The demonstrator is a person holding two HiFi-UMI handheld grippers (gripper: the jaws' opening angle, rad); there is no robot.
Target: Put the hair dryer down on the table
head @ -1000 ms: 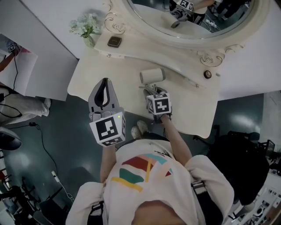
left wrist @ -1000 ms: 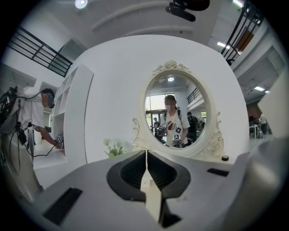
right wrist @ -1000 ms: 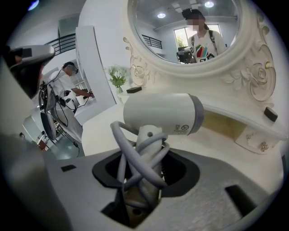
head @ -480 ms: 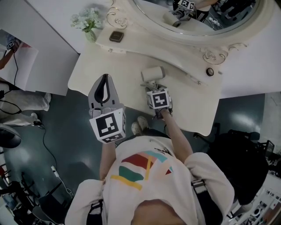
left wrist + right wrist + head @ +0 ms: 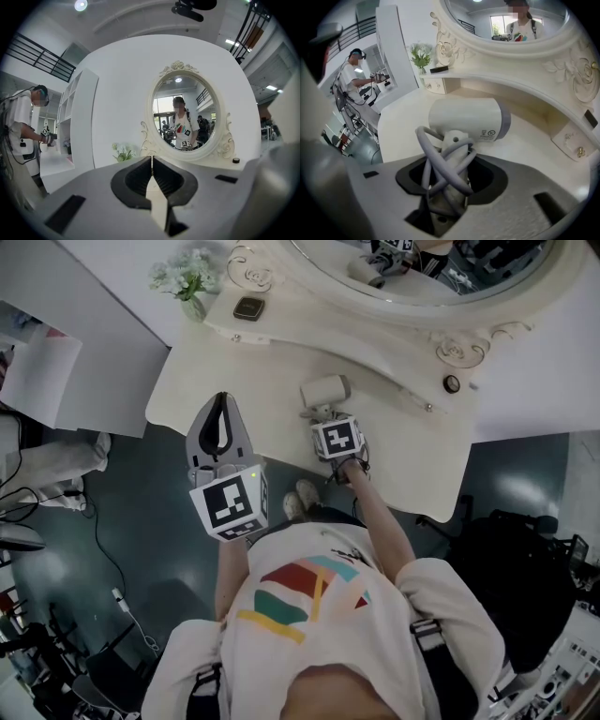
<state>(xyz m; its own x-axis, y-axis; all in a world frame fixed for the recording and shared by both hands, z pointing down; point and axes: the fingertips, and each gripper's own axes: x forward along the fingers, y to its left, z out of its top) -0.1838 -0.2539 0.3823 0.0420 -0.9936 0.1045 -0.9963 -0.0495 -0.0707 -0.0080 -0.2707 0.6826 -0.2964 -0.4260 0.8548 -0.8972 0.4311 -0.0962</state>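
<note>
A white hair dryer (image 5: 466, 121) has its grey cord wound round the handle (image 5: 449, 164). My right gripper (image 5: 449, 180) is shut on that wrapped handle, and the barrel points out ahead over the cream dressing table (image 5: 534, 150). In the head view the hair dryer (image 5: 324, 392) is at the table's middle, just beyond the right gripper (image 5: 325, 414) with its marker cube. I cannot tell whether the barrel touches the tabletop. My left gripper (image 5: 221, 426) hovers at the table's (image 5: 422, 465) front edge to the left, jaws shut, nothing in them; its own view shows the left gripper (image 5: 151, 173) facing the mirror.
An oval mirror (image 5: 184, 115) in an ornate frame backs the table. A small vase of flowers (image 5: 188, 282) and a dark flat object (image 5: 248, 307) sit on the raised shelf at left. A small dark knob (image 5: 452, 383) lies at right. Another person (image 5: 23, 122) stands at far left.
My right gripper has sunk a little toward the table with the hair dryer in it. The left gripper stays where it was.
</note>
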